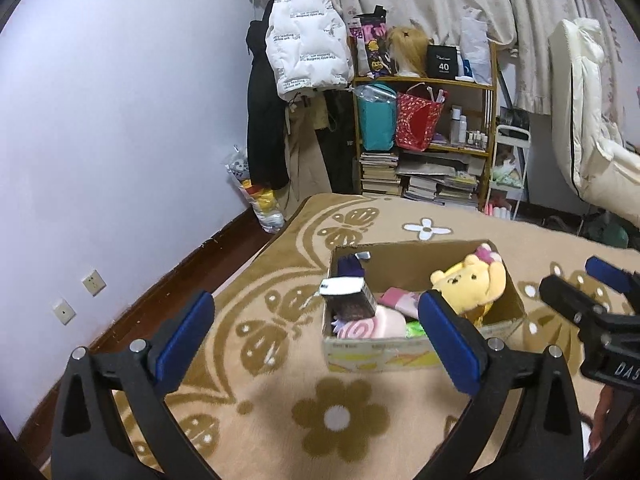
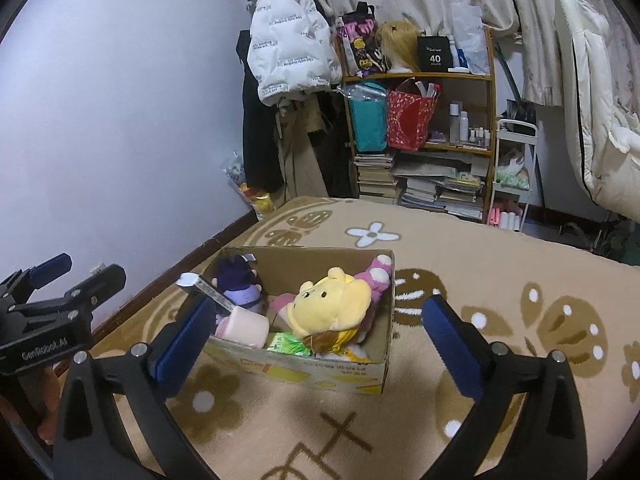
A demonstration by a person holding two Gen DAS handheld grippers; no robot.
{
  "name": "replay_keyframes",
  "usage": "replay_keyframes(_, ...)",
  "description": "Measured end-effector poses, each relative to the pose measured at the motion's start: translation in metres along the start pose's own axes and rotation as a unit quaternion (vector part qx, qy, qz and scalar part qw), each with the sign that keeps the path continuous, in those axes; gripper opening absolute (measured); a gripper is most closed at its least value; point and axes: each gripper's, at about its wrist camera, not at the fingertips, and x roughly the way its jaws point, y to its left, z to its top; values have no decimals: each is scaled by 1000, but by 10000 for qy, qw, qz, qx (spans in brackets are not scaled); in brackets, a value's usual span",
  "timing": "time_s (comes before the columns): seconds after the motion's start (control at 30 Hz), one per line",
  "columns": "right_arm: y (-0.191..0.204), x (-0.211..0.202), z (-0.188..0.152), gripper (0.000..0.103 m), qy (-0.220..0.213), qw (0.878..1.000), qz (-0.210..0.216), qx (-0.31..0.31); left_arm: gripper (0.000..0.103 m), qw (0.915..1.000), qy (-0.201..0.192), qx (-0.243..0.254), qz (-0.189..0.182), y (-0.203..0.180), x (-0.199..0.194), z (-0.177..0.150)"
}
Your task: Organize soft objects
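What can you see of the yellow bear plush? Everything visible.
The yellow bear plush is a soft, fuzzy toy with a round head, small ears, dark eyes and nose. It lies tilted in the open cardboard box on the patterned blanket, head above the rim, leaning on a pink plush and other toys. No jaws touch it.

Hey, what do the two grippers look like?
Both are black plastic with curved, ribbed arms, silver pivot bolts and blue pads on the fingertips. The left gripper carries white "GenRobot.AI" lettering on its body; the right gripper shows partial lettering, "DAS".
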Motion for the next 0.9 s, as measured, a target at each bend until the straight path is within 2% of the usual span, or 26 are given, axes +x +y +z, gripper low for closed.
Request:
replay_keyframes(0.43,-1,-42,-14,103,-216,9997,10,147,101,9999,2,134,70,-7,-33,-23)
replay_keyframes(0.9,-16,-38,-46,103,-201,9993,-135,283,101,9992,245,314,69,-19,-12,-45)
